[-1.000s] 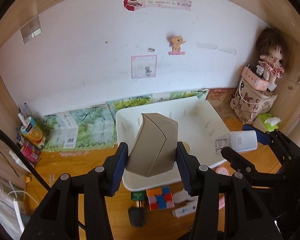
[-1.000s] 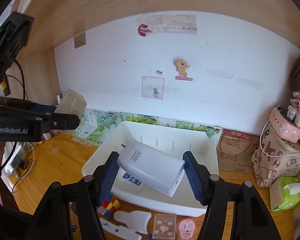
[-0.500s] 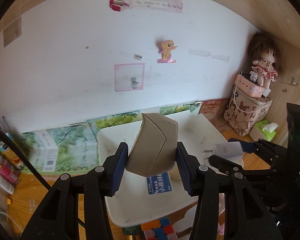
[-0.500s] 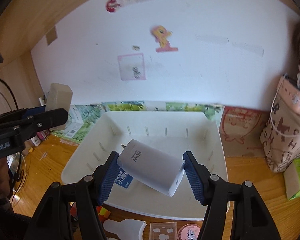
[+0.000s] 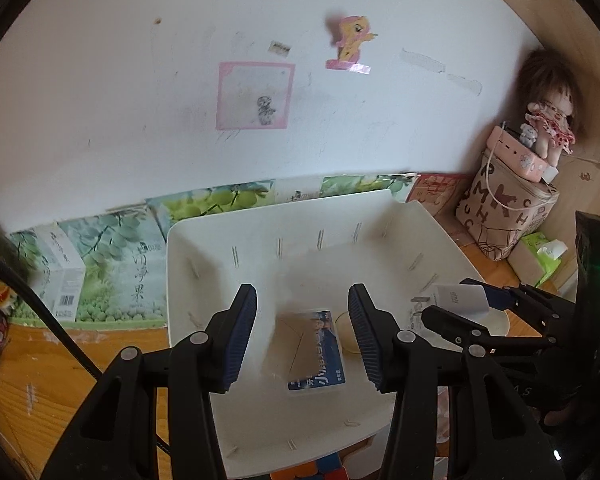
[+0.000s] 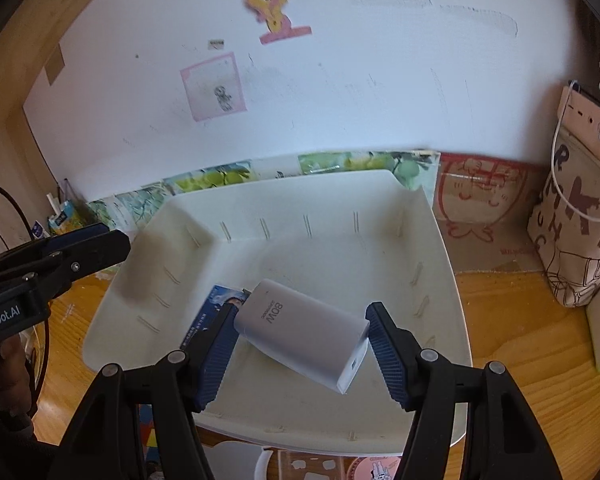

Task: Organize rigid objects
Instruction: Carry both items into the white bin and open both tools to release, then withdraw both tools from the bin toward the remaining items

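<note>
A white bin [image 5: 188, 248] fills the middle of both views. A beige angular box [image 5: 288, 344] shows blurred down inside the bin, partly over a blue card [image 5: 324, 360] and beside a cream disc [image 5: 346, 332]. My left gripper [image 5: 302, 332] hangs above the bin, open, with nothing between its pads. In the right wrist view a blurred beige smear [image 6: 148, 264] lies under the left fingers [image 6: 88, 240]. My right gripper [image 6: 300, 340] is shut on a white 80W charger [image 6: 304, 332], held tilted over the bin [image 6: 440, 280]. The same charger [image 5: 460, 300] shows at the bin's right rim.
Green printed cartons [image 5: 112, 264] line the wall behind the bin. A lettered bag [image 5: 504, 208] with a doll [image 5: 548, 120] on it and a green tissue box [image 5: 540, 256] stand at the right. A colour cube [image 5: 320, 468] and small flat items [image 6: 376, 468] lie before the bin.
Both grippers have come down and closer over the bin. The beige box has left the left gripper's pads and dropped into the bin. The right gripper still holds the charger.
</note>
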